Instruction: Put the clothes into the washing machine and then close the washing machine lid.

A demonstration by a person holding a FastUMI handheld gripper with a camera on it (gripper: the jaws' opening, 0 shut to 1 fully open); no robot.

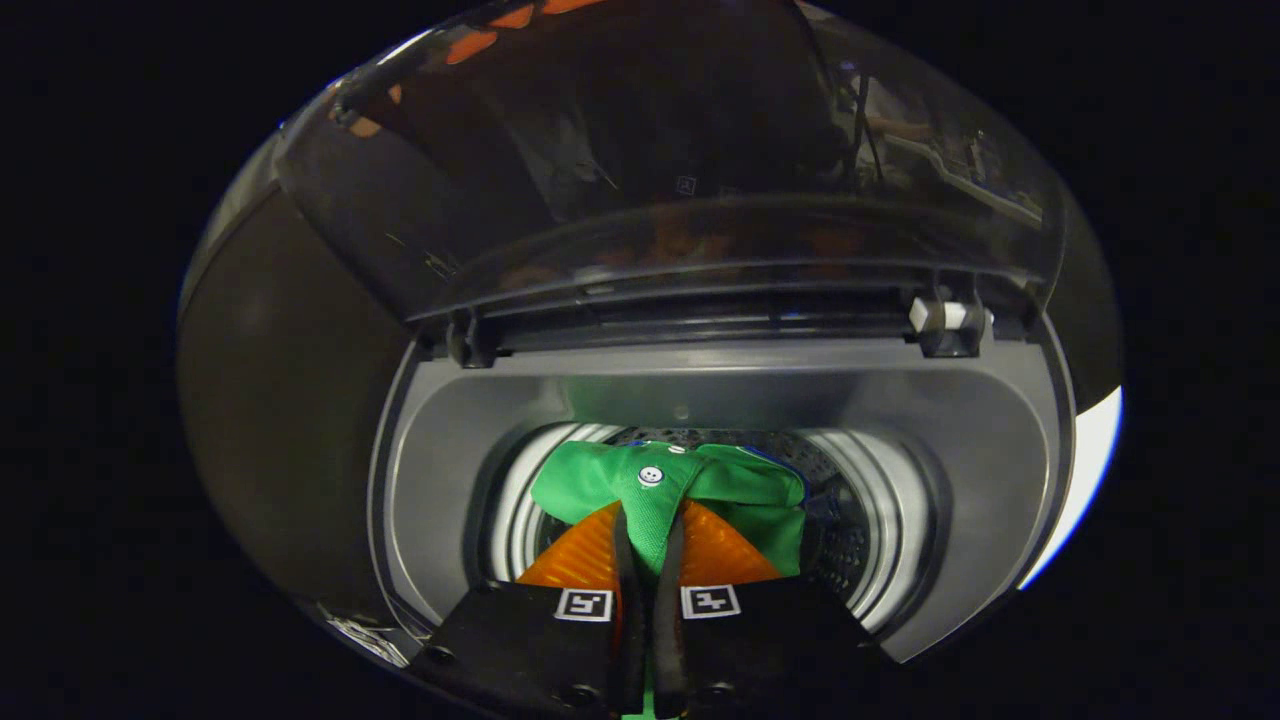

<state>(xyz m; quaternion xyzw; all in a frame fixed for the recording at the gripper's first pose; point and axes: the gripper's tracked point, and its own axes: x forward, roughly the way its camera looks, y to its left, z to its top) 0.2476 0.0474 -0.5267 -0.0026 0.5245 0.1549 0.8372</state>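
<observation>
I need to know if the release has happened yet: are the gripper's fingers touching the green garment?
Touching. In the gripper view both fingers press a fold of the green garment pinched between them, over the washing machine drum, lid raised.

Garment (680, 500): bright green, one white button (651, 476) near its top edge. Drum (880, 540), landmark: silvery ribbed wall with dark perforated metal behind the garment. Tub rim (700, 385) around the drum: plain mid grey. Lid (660, 150) above the rim: dark smoky translucent, orange reflections at its top; white clip (940, 315) at its hinge. Black-and-white square markers (584, 604) sit below the garment.
</observation>
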